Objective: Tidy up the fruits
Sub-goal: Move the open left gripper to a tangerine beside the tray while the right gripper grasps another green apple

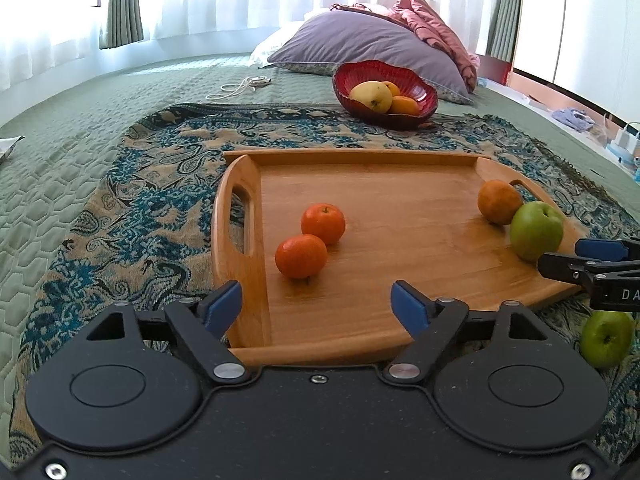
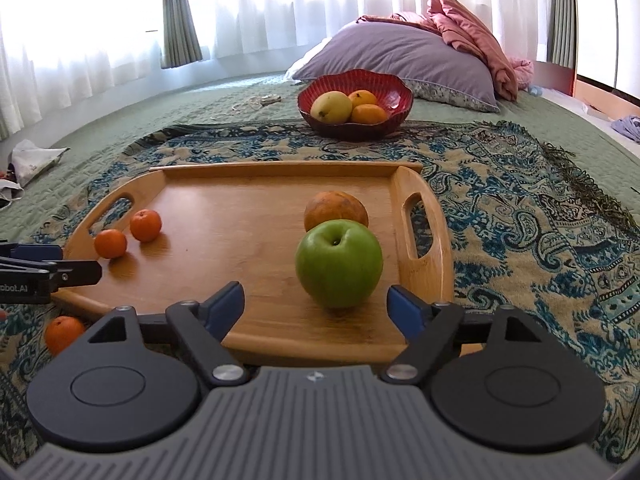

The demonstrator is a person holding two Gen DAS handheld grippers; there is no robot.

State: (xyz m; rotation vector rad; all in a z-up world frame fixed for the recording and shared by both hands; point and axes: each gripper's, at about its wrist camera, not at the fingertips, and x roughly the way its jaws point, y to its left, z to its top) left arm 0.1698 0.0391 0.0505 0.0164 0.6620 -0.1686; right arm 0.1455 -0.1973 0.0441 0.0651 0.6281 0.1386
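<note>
A wooden tray (image 1: 400, 240) (image 2: 240, 220) lies on a patterned throw. On its left side sit two tangerines (image 1: 301, 256) (image 2: 111, 243), just ahead of my open left gripper (image 1: 316, 304). At the right side a green apple (image 1: 536, 230) (image 2: 339, 262) stands in front of a duller orange (image 1: 499, 202) (image 2: 335, 206). My right gripper (image 2: 316, 304) is open, the apple just beyond its tips with the pads off it. Off the tray lie a second green apple (image 1: 606, 338) and a tangerine (image 2: 64, 334). Behind, a red bowl (image 1: 420, 84) (image 2: 392, 88) holds a yellow fruit and two oranges.
The throw (image 2: 520, 220) covers a green quilted bed (image 1: 60, 160). A purple pillow (image 1: 368, 40) and a pink blanket (image 1: 436, 28) sit behind the bowl. A white cord (image 1: 244, 84) lies on the quilt. Each gripper shows at the other view's edge.
</note>
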